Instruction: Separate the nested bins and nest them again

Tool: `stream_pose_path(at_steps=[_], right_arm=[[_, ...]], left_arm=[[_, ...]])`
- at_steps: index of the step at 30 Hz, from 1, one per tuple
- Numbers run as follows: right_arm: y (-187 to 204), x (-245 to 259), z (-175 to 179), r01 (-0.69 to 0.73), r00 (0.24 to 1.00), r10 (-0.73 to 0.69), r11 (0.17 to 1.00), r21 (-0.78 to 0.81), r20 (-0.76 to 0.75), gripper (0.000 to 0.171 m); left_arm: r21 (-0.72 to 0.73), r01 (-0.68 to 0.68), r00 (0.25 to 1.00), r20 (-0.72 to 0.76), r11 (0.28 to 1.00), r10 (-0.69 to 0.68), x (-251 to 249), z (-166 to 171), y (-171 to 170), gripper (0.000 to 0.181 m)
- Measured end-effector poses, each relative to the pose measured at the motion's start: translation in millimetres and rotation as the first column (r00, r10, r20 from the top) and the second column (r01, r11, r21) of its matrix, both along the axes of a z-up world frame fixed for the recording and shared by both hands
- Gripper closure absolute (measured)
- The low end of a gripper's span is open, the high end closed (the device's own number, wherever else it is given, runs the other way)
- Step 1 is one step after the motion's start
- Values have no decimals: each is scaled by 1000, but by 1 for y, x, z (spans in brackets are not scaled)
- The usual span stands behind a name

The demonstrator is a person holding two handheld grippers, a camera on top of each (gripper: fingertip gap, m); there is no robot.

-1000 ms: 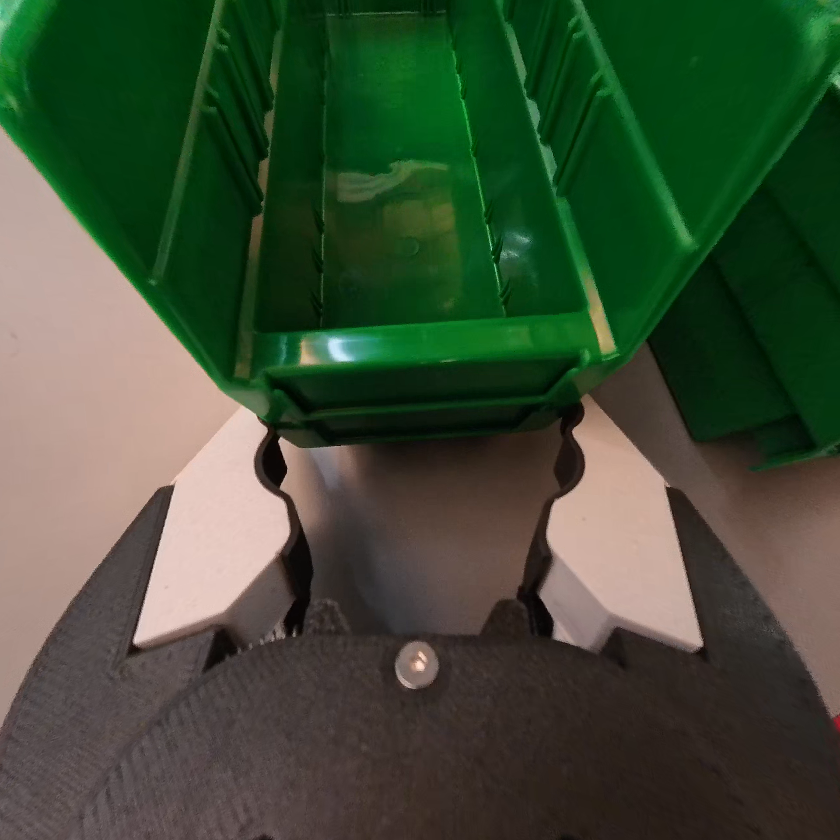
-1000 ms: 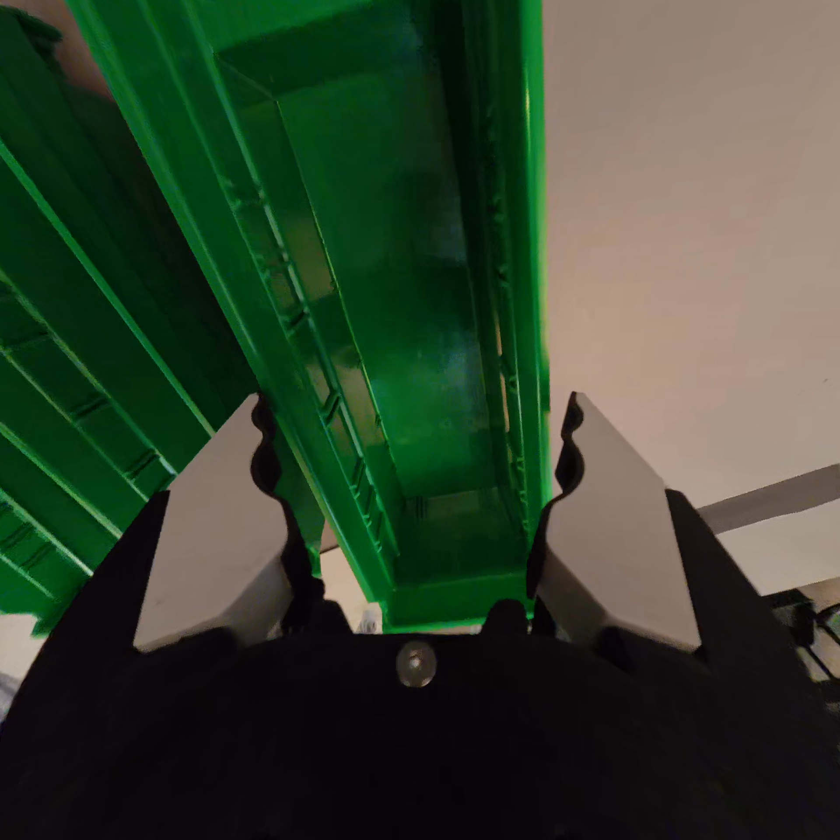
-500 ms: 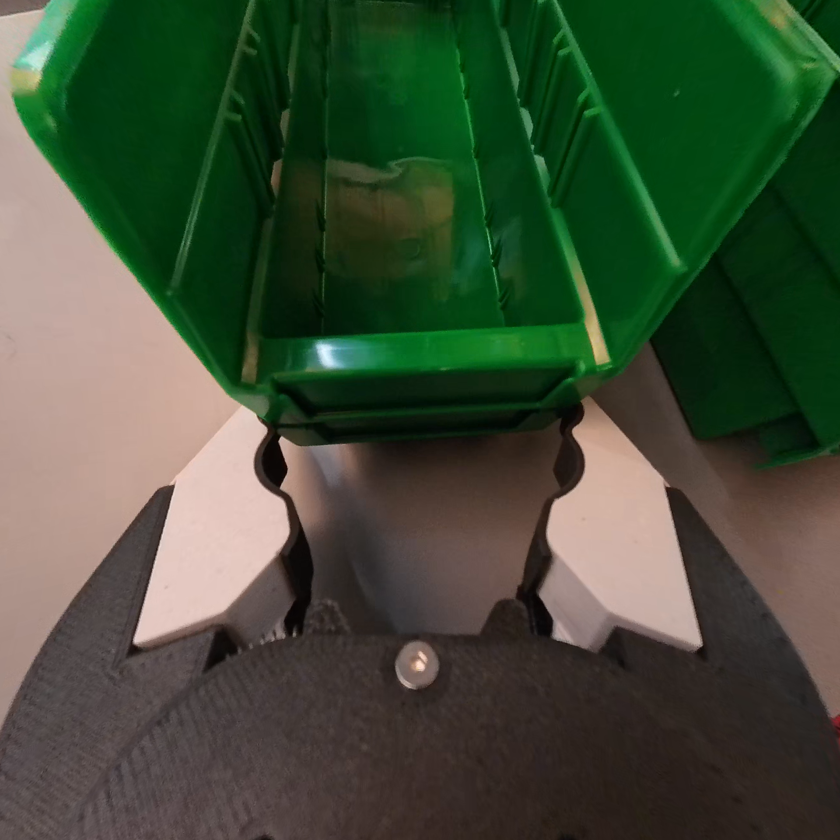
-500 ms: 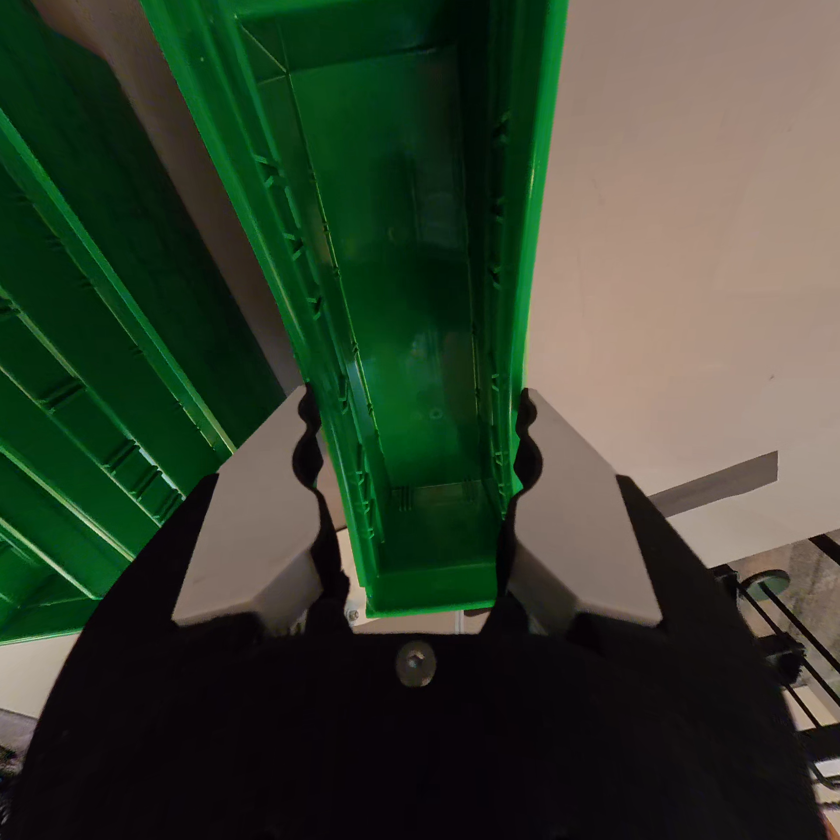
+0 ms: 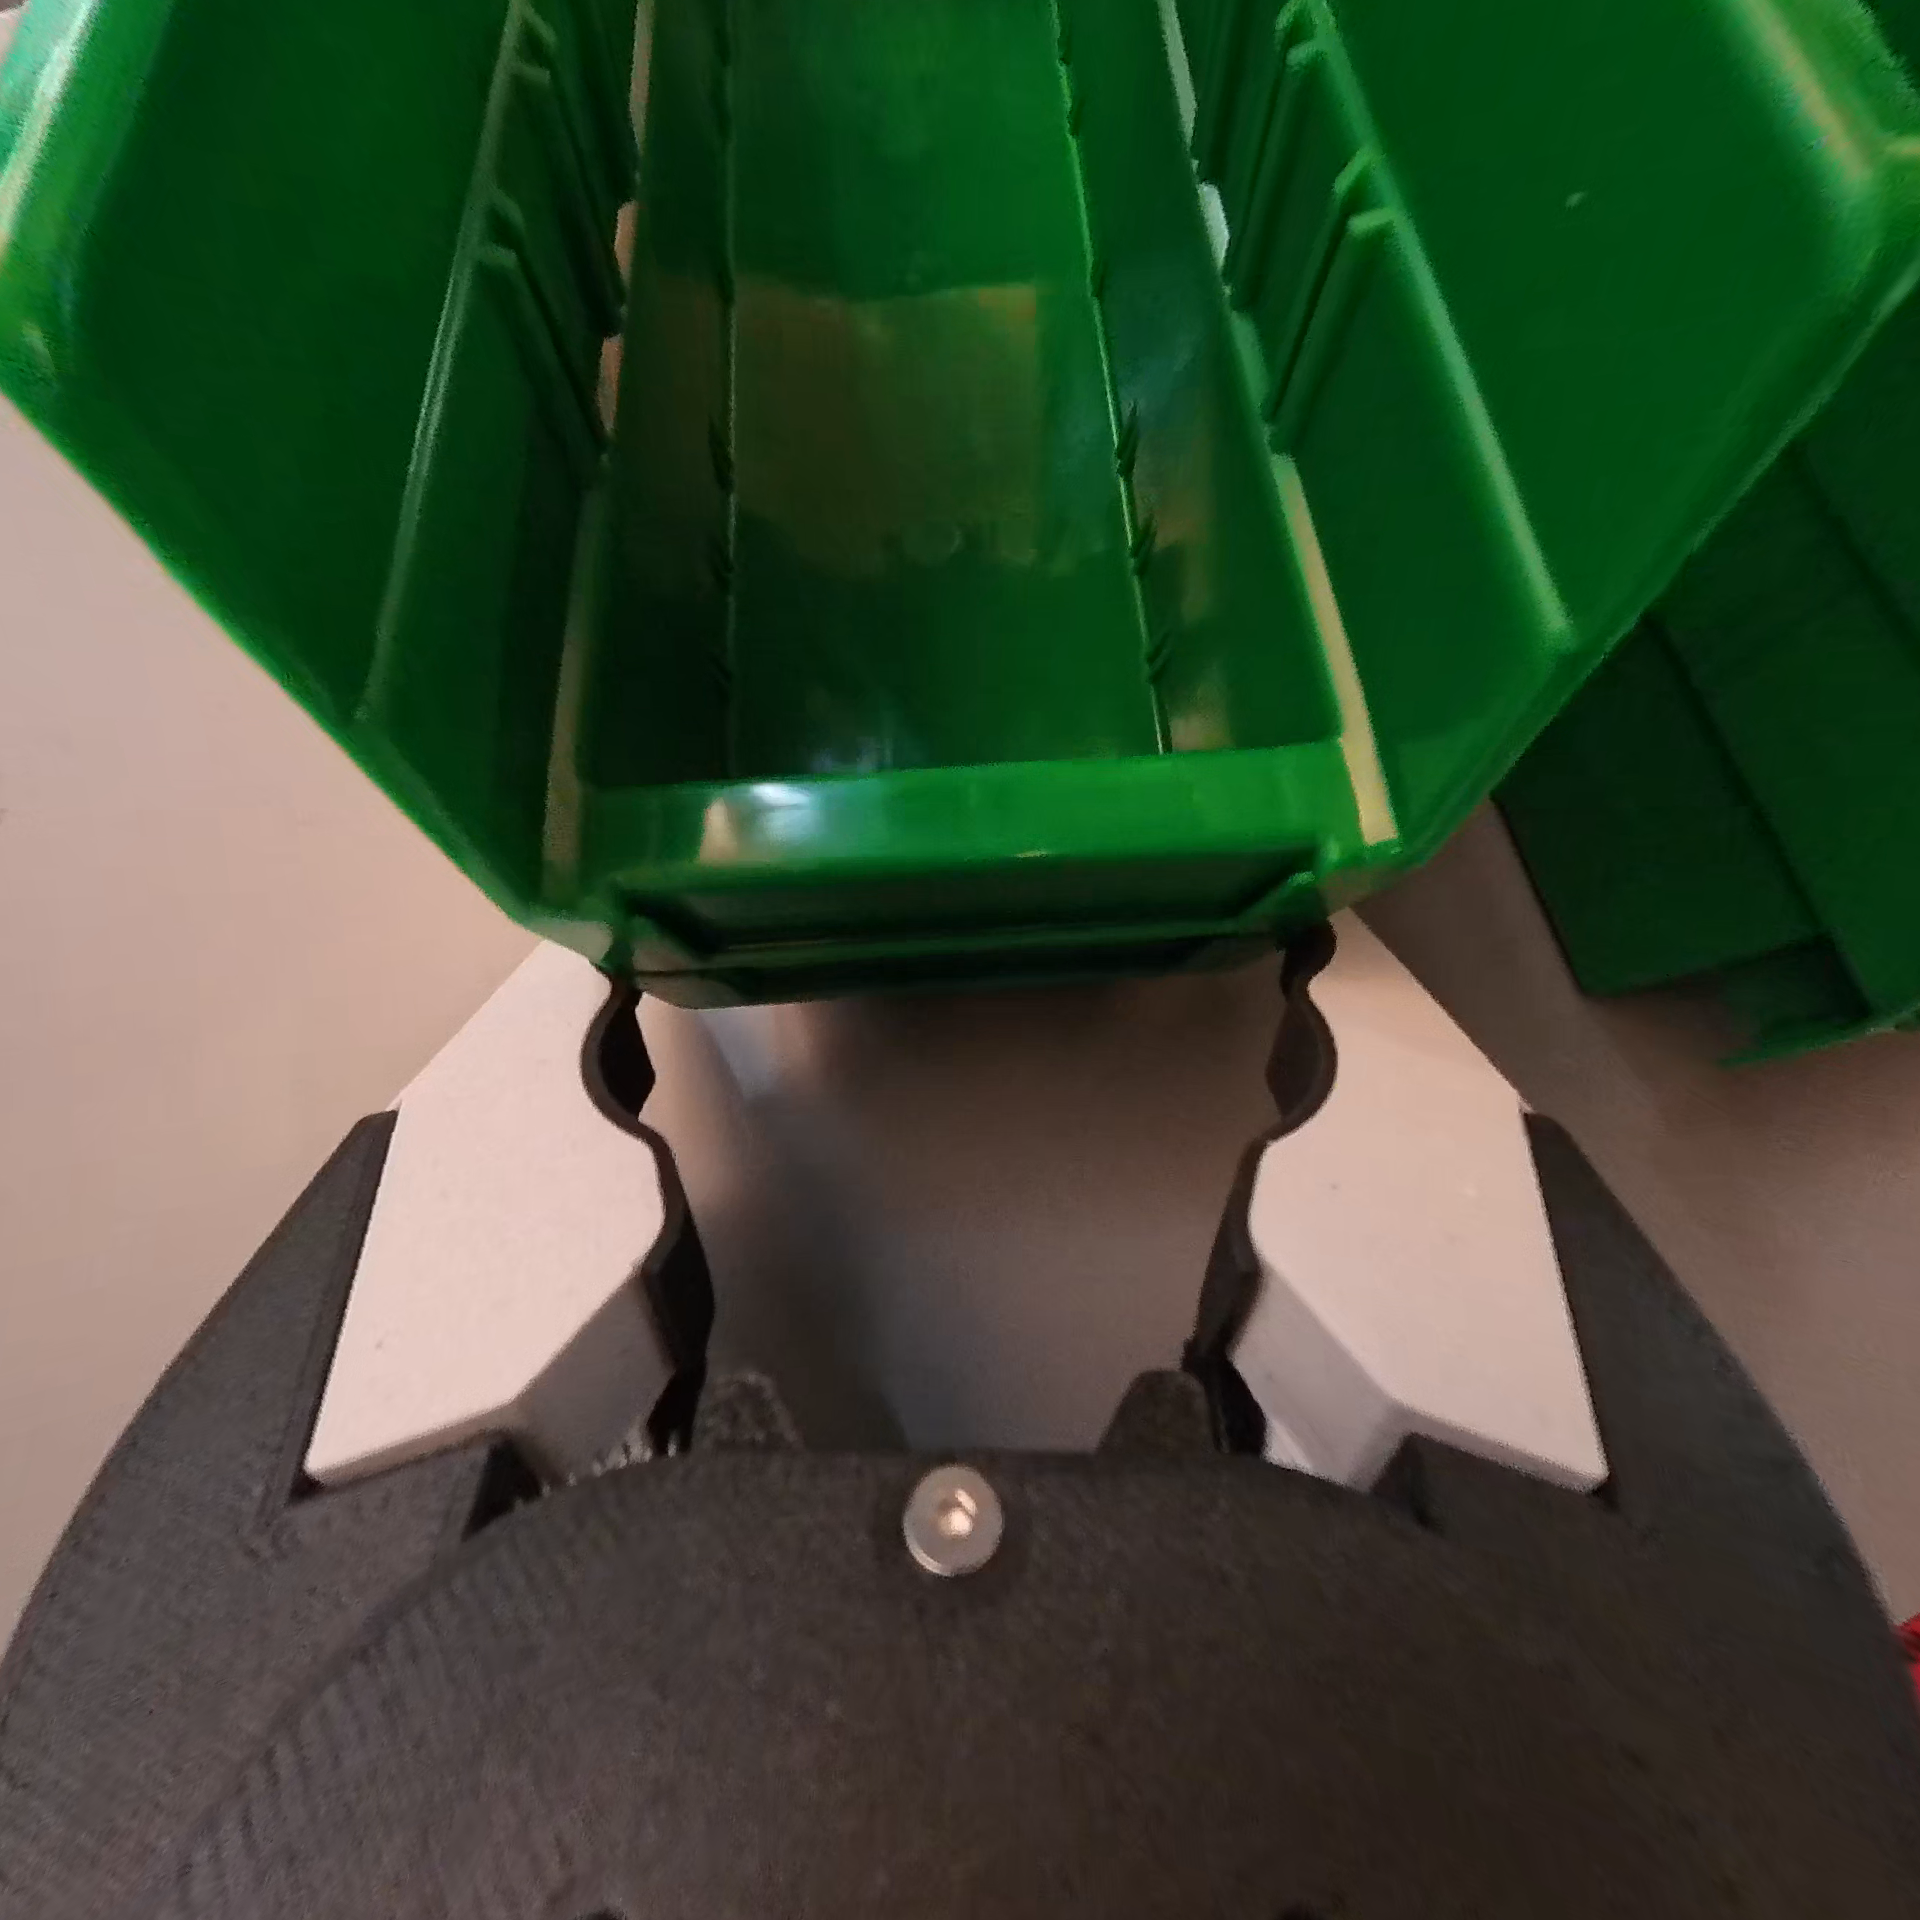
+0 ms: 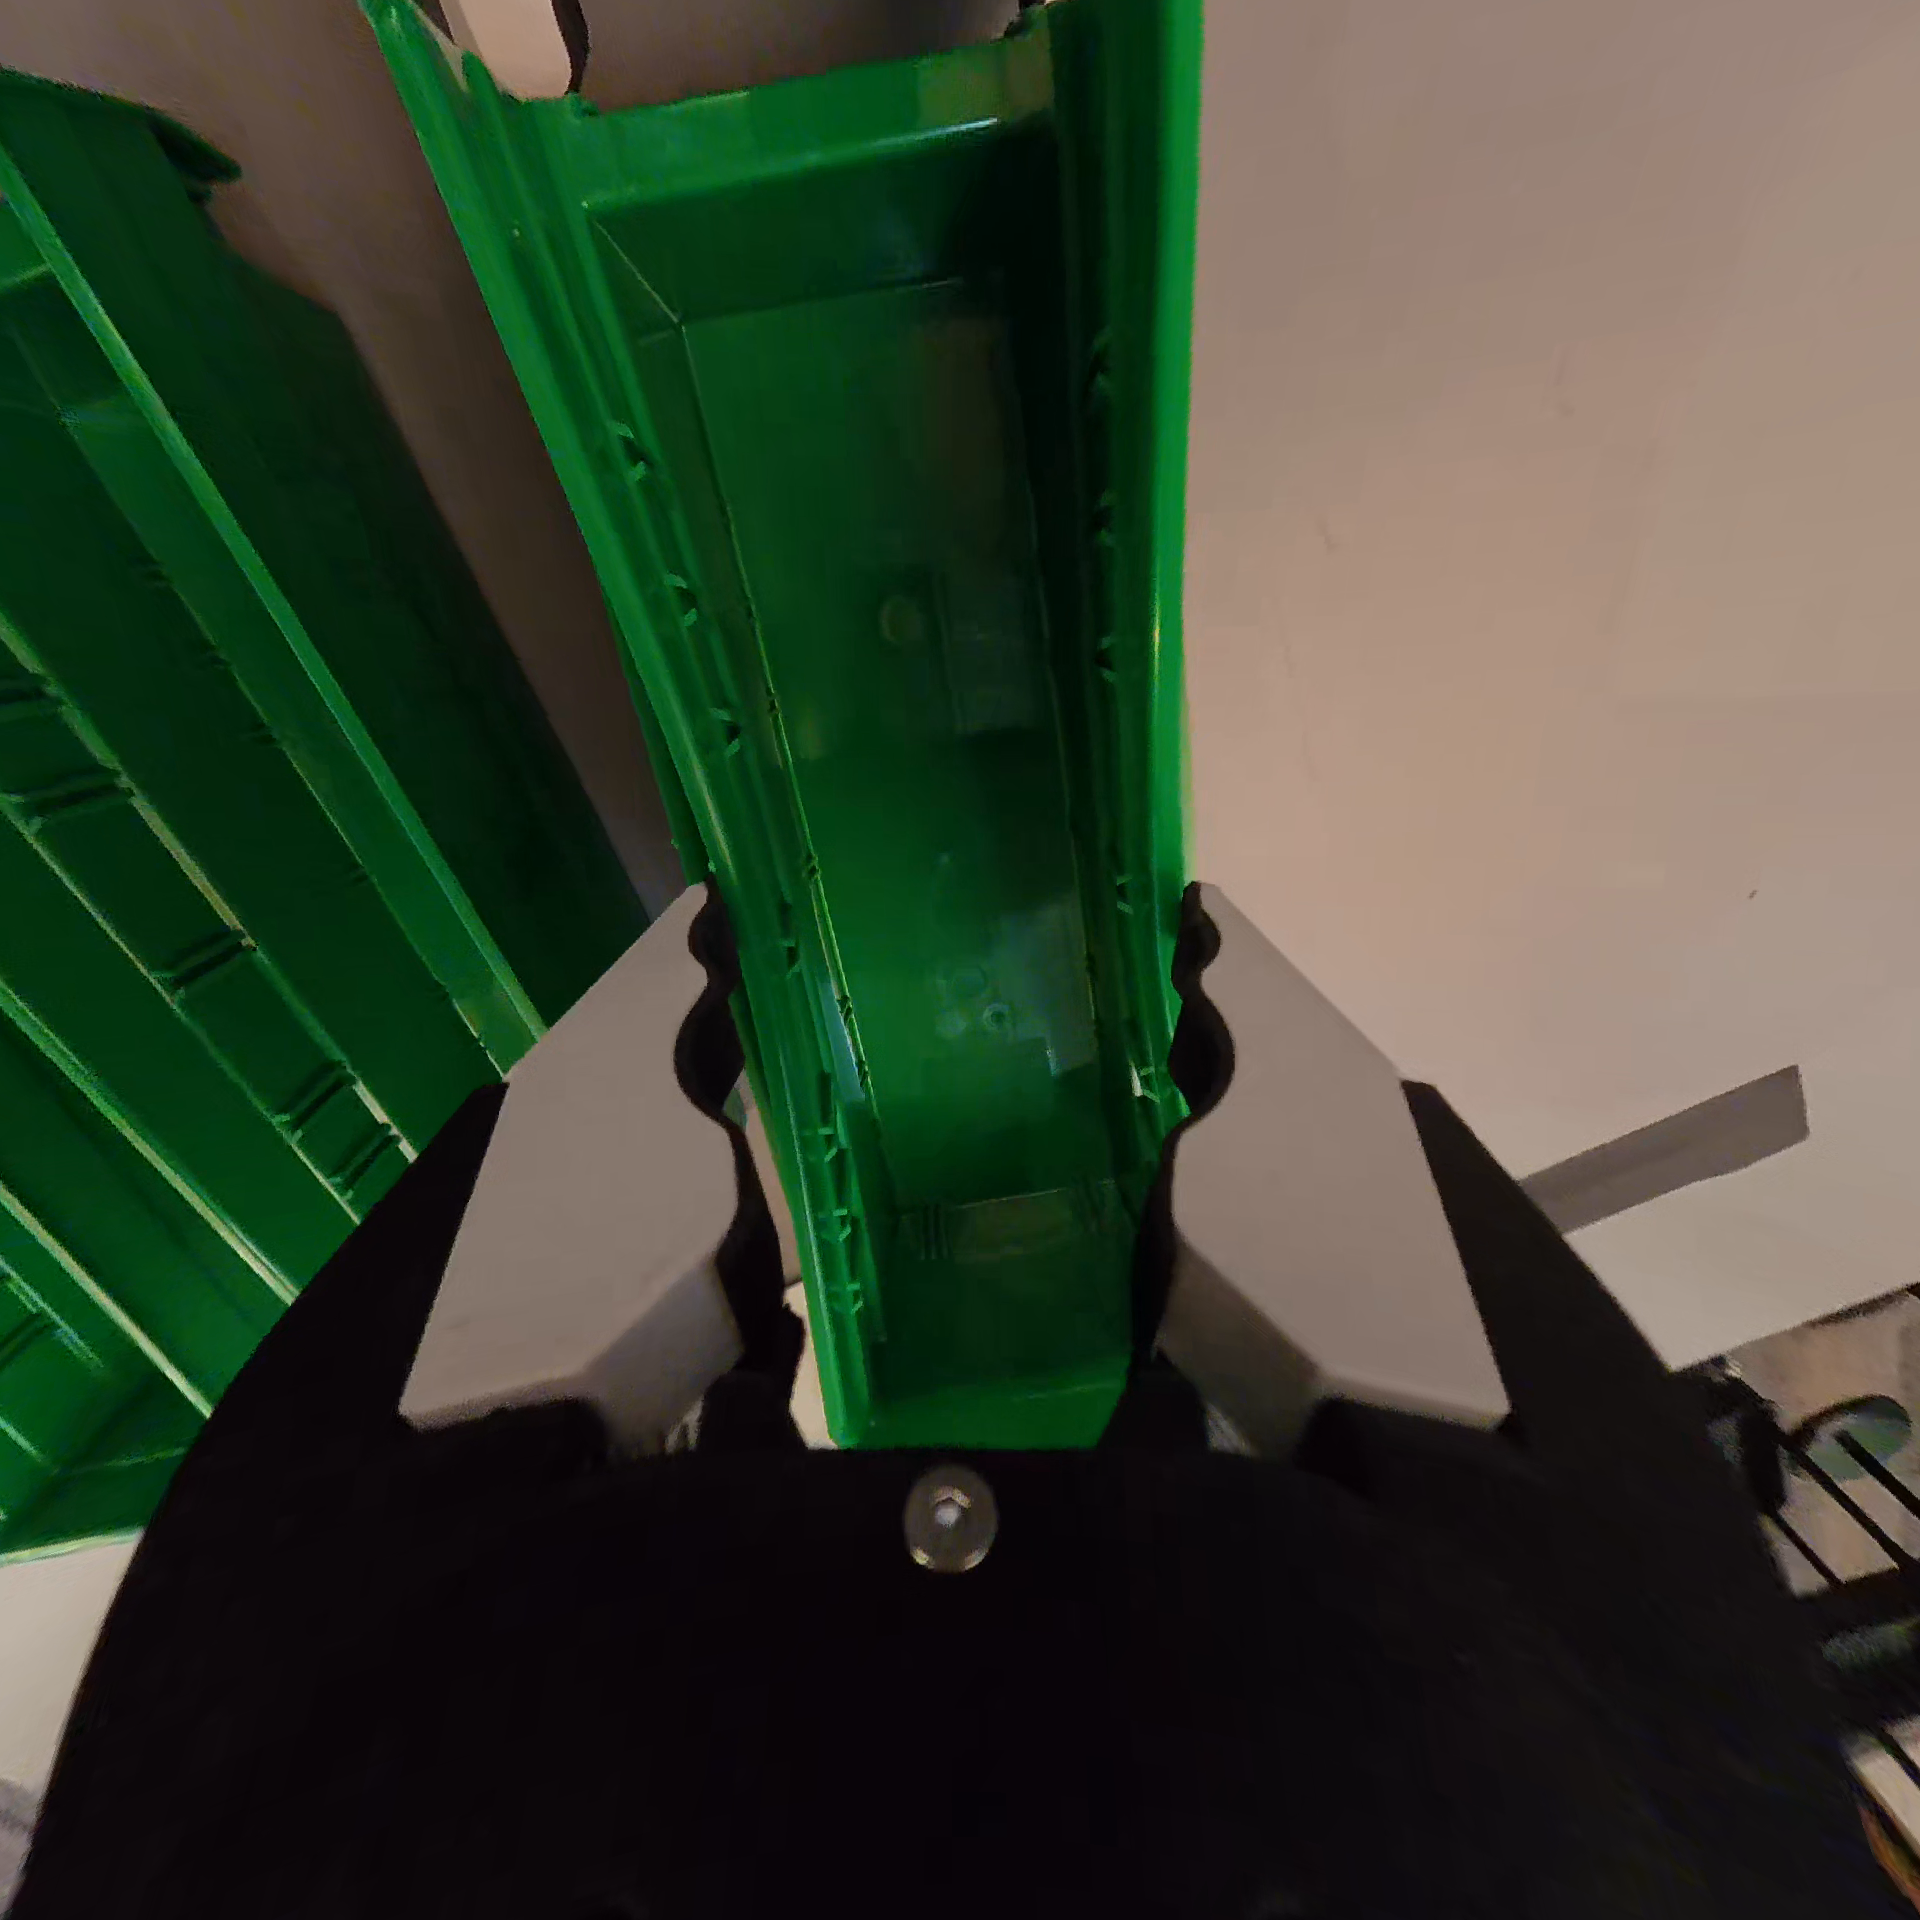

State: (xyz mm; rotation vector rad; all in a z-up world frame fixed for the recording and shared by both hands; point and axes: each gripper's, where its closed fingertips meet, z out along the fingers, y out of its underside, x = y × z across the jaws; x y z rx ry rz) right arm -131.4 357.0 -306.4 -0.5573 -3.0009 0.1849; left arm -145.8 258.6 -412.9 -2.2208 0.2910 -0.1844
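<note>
A long green bin fills the left wrist view, and a second wall layer around it suggests nested bins. My left gripper has its jaws spread wide, with the fingertips pressed on the corners of the bin's near front lip. In the right wrist view the same green bin runs away from me. My right gripper is shut on its two long side walls near the close end. The left gripper's white fingers show at the bin's far end.
More green bins lie on the beige table to the right in the left wrist view, and they show at the left of the right wrist view. A grey tape strip marks the table; dark metal frames stand past its edge.
My right gripper has closed from wide open onto the bin's side walls and the bin's far end has come into view. The left gripper keeps its hold while the bin tilts slightly.
</note>
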Motion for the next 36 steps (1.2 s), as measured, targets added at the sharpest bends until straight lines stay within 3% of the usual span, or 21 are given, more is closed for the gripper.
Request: stream_pose_path(at_steps=[15, 20, 29, 36], right_arm=[[3, 3, 0, 89, 996, -84, 980, -179, 36, 89], [-2, 8, -2, 80, 997, -76, 977, -200, 32, 87], [-8, 8, 5, 115, 993, -117, 950, -289, 11, 90], [-6, 12, 1, 91, 996, -90, 972, -218, 15, 83]], left_arm=[[-22, 12, 1000, 29, 1000, -11, 1, -2, 0, 63], [-28, 26, 1000, 8, 999, -26, 3, -4, 0, 43], [-38, 71, 997, 28, 997, -70, 10, -5, -1, 51], [-29, 73, 997, 13, 997, -73, 10, -4, 0, 52]])
